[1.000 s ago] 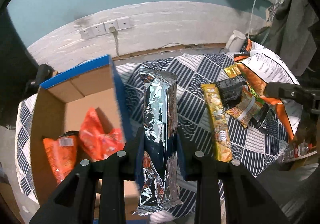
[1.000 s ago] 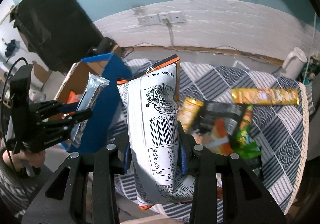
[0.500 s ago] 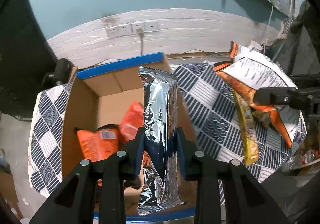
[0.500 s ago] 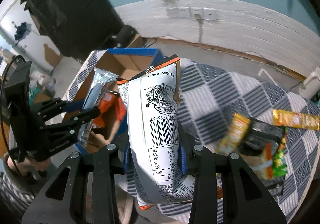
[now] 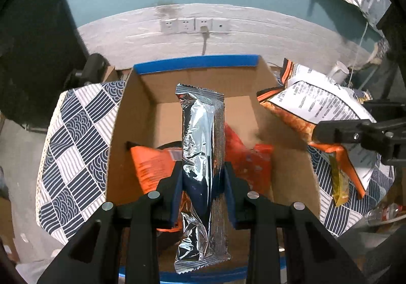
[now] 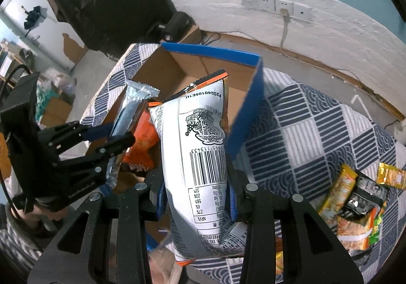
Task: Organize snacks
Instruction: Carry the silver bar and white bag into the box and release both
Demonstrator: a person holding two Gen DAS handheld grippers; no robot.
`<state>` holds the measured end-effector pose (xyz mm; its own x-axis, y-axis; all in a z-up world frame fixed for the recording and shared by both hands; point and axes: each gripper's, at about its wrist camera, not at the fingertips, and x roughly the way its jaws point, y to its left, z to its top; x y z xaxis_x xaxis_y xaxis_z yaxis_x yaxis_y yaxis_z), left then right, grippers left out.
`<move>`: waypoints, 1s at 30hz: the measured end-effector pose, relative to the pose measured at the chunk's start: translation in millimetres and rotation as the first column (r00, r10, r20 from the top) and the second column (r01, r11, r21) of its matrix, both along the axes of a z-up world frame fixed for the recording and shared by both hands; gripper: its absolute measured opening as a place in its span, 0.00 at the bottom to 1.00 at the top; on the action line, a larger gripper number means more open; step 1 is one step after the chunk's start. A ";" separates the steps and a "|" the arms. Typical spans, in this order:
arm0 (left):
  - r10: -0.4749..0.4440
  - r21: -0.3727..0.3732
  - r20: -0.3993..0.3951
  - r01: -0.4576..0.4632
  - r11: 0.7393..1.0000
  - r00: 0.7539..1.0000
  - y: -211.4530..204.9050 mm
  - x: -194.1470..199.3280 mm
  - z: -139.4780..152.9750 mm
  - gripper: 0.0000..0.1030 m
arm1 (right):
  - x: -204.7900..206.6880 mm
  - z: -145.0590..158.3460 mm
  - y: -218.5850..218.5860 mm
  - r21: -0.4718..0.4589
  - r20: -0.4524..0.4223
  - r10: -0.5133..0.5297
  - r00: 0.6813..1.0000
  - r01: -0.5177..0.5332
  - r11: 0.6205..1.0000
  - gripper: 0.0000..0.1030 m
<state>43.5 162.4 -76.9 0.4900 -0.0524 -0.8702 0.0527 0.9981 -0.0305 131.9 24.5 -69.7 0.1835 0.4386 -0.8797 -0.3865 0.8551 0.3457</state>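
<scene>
My left gripper [image 5: 203,180] is shut on a long silver foil snack bar [image 5: 203,131] and holds it above the open cardboard box [image 5: 198,81] with blue edges. Orange snack packets [image 5: 152,164] lie inside the box. My right gripper [image 6: 195,190] is shut on a white and orange chip bag [image 6: 200,157] and holds it over the box's right side [image 6: 248,111]. The left gripper with the silver bar also shows in the right wrist view [image 6: 119,137]. The chip bag also shows in the left wrist view [image 5: 319,106].
The box stands on a table with a blue and white patterned cloth [image 6: 317,131]. Several loose snack packets [image 6: 355,202] lie on the cloth at the right. A white wall with sockets [image 5: 195,25] is behind. A white mug [image 5: 337,73] stands at the far right.
Both grippers moved left with their snacks. The silver bar went from beside the box to over its inside. The chip bag went from over the cloth to over the box.
</scene>
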 end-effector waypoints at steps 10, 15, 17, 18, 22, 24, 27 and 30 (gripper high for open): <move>0.044 -0.027 -0.048 -0.045 0.999 0.998 9.3 3.0 -12.9 0.58 | 14.0 -1.0 17.1 0.031 -0.023 -0.024 0.999 0.025 0.999 0.46; 0.036 0.004 -0.011 -0.036 0.999 0.999 2.4 0.7 -3.1 0.67 | 11.4 5.8 8.9 0.015 0.004 -0.041 0.999 0.041 0.999 0.53; 0.029 0.002 -0.006 -0.029 1.000 1.000 -0.5 0.6 -0.9 0.69 | 8.0 7.6 1.6 0.005 0.014 -0.046 0.999 0.046 0.999 0.53; 0.024 0.003 -0.004 -0.024 1.000 1.000 -2.8 0.3 0.3 0.69 | 6.3 7.8 -2.7 -0.002 0.019 -0.051 0.999 0.051 0.999 0.54; 0.002 0.002 0.003 -0.002 1.000 1.000 -13.9 0.0 4.0 0.69 | -1.2 5.8 -23.6 -0.032 0.030 -0.078 0.996 0.079 0.996 0.58; -0.017 0.001 0.002 0.017 1.000 1.000 -23.8 0.1 5.5 0.69 | -6.0 3.9 -36.3 -0.046 0.026 -0.094 0.995 0.095 0.994 0.58; -0.045 -0.002 -0.004 0.045 0.999 0.999 -38.2 1.7 7.8 0.69 | -13.1 2.2 -57.8 -0.063 0.025 -0.119 0.993 0.120 0.991 0.58; -0.071 -0.011 -0.001 0.071 0.997 0.997 -54.3 2.3 11.2 0.69 | -18.2 0.8 -82.0 -0.072 0.021 -0.157 0.987 0.158 0.985 0.58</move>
<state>45.8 108.1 -65.7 0.4833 -0.0963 -0.8701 0.1234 0.9915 -0.0412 113.7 -57.5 -68.9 0.2592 0.3379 -0.9048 -0.2496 0.9284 0.2752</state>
